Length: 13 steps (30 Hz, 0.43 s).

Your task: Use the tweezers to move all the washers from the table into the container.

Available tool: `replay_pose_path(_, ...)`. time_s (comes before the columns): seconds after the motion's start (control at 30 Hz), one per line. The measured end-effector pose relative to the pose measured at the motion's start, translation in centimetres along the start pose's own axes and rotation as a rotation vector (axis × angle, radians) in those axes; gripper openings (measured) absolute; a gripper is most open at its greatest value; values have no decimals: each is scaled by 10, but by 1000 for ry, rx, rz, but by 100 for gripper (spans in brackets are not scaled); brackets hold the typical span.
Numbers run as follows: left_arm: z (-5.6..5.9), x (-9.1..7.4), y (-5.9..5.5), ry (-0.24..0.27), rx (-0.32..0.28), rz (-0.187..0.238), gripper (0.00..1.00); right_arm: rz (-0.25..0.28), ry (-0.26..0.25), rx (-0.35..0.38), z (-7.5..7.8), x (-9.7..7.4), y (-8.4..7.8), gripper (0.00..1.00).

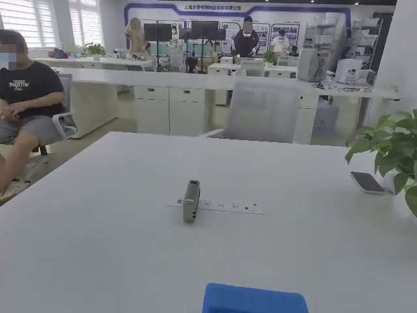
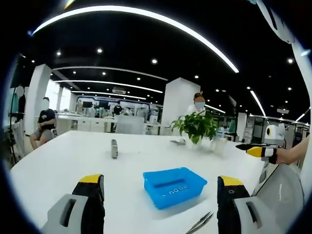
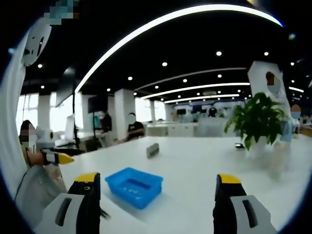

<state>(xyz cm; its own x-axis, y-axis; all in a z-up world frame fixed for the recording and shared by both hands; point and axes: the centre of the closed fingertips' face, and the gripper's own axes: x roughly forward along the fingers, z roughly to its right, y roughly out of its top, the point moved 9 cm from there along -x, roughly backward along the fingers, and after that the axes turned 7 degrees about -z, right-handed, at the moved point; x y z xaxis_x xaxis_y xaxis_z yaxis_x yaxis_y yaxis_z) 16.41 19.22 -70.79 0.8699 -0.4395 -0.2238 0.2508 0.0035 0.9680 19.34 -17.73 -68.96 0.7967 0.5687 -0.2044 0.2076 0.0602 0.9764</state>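
Washers, seen as small rings, appear to be gathered inside the blue container on the counter; whether any are left outside cannot be told. Tweezers are lying ungrasped just beside the container. Fingers of the left gripper and right gripper are spread apart and empty, so the task is judged largely done.

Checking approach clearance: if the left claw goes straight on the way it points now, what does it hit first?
Most likely the blue container, ahead between the jaws of the open left claw. The tweezers lie nearer but off to the right; depth is unclear.
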Motion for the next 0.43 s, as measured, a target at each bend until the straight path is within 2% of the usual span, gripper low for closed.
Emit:
replay_pose_path(0.2,0,0,-4,-3,9,-36,99,3,-10,19,7,-2,-3,96)
replay_pose_path(0.43,-3,-1,-5,11,1,-48,99,7,-23,36,9,-4,-5,95)
